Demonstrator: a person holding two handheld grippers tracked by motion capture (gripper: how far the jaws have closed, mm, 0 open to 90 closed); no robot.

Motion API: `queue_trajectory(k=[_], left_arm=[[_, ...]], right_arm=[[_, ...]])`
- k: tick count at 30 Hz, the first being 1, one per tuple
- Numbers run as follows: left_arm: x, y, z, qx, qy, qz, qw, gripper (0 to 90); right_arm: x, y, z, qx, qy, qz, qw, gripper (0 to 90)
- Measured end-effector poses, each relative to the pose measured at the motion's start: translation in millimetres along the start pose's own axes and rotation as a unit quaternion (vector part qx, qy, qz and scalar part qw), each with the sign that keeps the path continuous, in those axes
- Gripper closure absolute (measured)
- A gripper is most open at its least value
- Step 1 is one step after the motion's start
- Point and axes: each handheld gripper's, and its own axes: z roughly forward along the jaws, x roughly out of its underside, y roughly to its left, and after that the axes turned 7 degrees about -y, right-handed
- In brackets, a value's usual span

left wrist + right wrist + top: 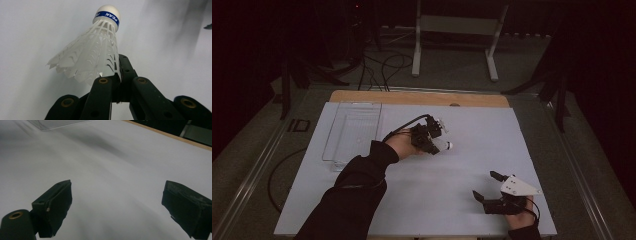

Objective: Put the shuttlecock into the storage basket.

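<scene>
We are holding a shuttlecock above the surface, clear tray nearby.
We are clamping the left tongs [117, 75] on the skirt of the shuttlecock [95, 52], its long axis running to the cork at 12 o'clock. In the high view the tray [354, 132] is lying at 9 o'clock of them, well nearer this hand. The right tongs [115, 207] are resting wide open, empty, on the surface [462, 165].

high view: overhead, forward-down | gripper views: close, low | shared: white table [472, 150]
</scene>
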Motion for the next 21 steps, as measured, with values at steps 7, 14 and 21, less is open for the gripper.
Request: queue_trajectory(k=[7, 14, 21], left_arm=[[5.2, -0.3, -9.2, -0.004, -0.001, -0.005, 1.0, 90.0], [7.5, 0.6, -22.8, -0.006, -0.003, 0.001, 1.0, 90.0], [11.2, 0.6, -32.5, -0.009, -0.003, 0.001, 1.0, 90.0]], right_arm=[[-0.1, -0.5, -0.5, -0.001, -0.003, -0.001, 1.0, 9.4], [-0.6, 0.1, -1.1, -0.002, -0.007, -0.002, 1.0, 9.4], [-1.1, 1.0, -0.9, -0.003, -0.008, -0.004, 1.0, 9.4]])
